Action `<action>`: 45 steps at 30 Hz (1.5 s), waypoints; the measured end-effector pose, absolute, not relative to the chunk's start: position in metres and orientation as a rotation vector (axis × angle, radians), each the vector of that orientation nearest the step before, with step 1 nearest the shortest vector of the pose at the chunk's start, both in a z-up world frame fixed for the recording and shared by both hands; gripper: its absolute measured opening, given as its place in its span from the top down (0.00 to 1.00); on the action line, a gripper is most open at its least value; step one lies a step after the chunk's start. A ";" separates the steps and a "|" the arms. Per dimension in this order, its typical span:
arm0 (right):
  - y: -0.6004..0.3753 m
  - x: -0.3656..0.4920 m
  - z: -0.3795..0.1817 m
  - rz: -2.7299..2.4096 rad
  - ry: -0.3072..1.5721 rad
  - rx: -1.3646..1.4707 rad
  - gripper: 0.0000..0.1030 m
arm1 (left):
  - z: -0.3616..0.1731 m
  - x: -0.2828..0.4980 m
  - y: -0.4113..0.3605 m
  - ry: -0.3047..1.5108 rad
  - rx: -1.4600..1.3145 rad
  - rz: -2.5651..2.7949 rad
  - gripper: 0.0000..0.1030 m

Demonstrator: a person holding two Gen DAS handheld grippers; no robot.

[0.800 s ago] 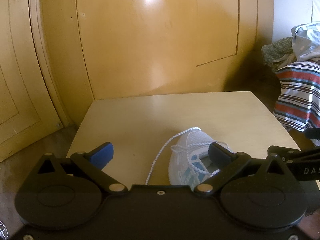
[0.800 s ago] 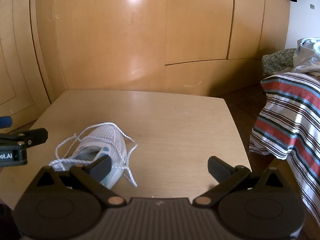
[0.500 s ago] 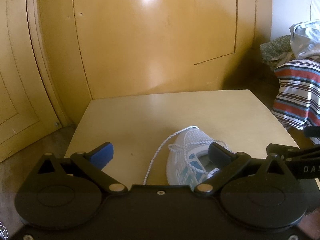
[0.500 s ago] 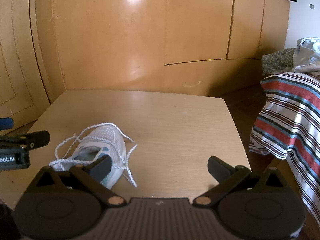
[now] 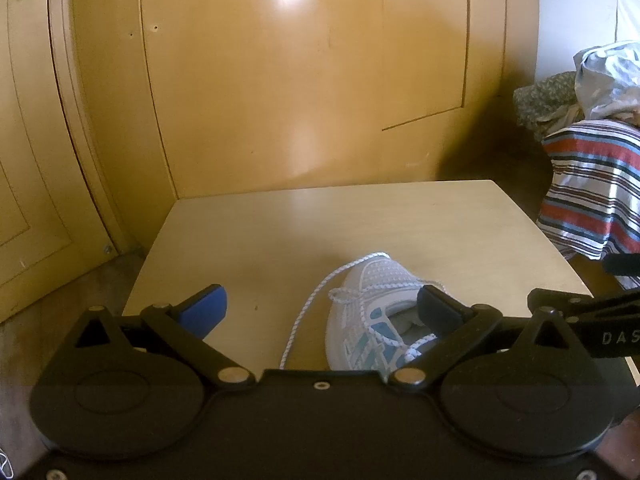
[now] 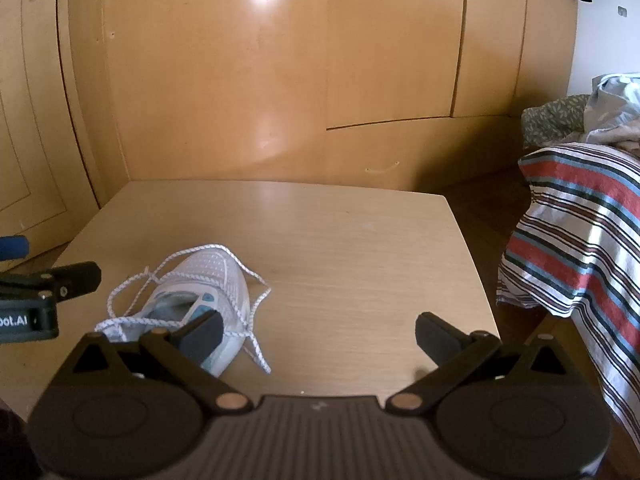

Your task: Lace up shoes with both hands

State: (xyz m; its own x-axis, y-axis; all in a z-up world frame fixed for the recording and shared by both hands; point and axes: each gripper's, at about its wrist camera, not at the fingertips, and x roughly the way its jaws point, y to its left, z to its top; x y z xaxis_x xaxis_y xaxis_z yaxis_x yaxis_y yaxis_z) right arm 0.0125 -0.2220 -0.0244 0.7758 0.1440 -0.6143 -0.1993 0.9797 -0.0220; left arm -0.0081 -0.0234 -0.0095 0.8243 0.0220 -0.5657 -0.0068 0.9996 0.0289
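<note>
Left wrist view showed the shoe [image 5: 376,320] on the table [image 5: 360,220], near edge, with the left gripper [image 5: 320,308] spread wide and empty. The right gripper [image 6: 316,332] also gaped, holding nothing. The lace [image 6: 248,312] looked limp and light; pinching a loose end seemed best.

A wooden wardrobe [image 6: 280,80], a striped blanket [image 6: 576,216], perhaps crumpled clothes [image 5: 600,76].
</note>
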 end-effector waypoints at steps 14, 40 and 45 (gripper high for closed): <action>-0.222 0.012 -0.024 0.189 0.663 -0.084 0.00 | -0.009 -0.014 -0.031 0.603 0.016 0.013 0.00; -0.223 0.014 -0.020 0.188 0.671 -0.083 0.00 | 0.007 0.000 -0.008 0.606 0.030 -0.024 0.00; -0.227 0.020 -0.018 0.187 0.673 -0.081 0.00 | 0.006 0.002 -0.005 0.604 0.027 -0.022 0.00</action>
